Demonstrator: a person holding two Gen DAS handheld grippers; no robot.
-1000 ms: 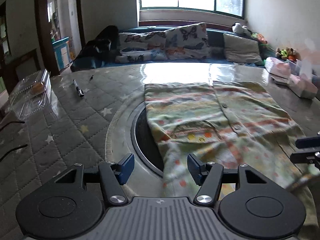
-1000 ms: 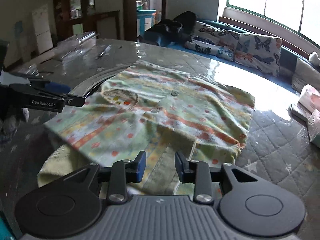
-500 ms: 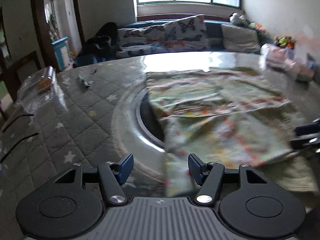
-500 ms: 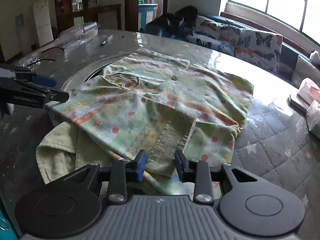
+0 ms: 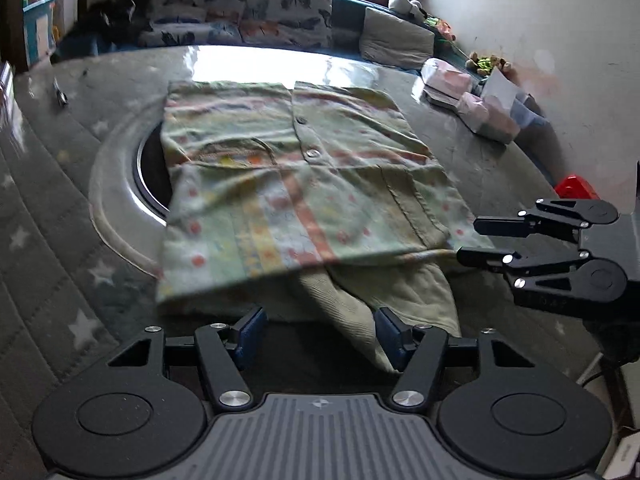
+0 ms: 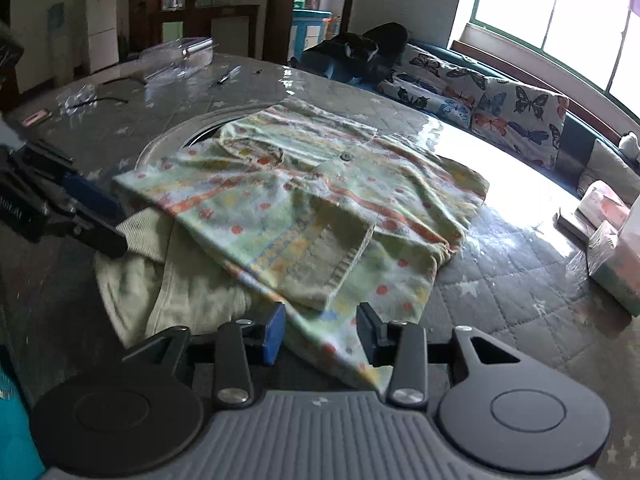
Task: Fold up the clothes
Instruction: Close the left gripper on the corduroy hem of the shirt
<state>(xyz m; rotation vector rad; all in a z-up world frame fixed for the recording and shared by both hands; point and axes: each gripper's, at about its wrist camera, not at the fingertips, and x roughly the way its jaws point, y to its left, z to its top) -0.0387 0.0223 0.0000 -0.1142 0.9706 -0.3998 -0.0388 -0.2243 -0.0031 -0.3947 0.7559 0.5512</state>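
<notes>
No legible text, label, brand or number anywhere.

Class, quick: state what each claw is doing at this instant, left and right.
Left claw: open, holding nothing; the patterned shirt lies just ahead.
Right claw: open, holding nothing; shirt hem lies between its fingers.

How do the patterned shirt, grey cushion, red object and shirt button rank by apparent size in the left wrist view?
1. patterned shirt
2. grey cushion
3. red object, partly hidden, so unsure
4. shirt button

The cushion lies farther away, so its true size is understated.
</notes>
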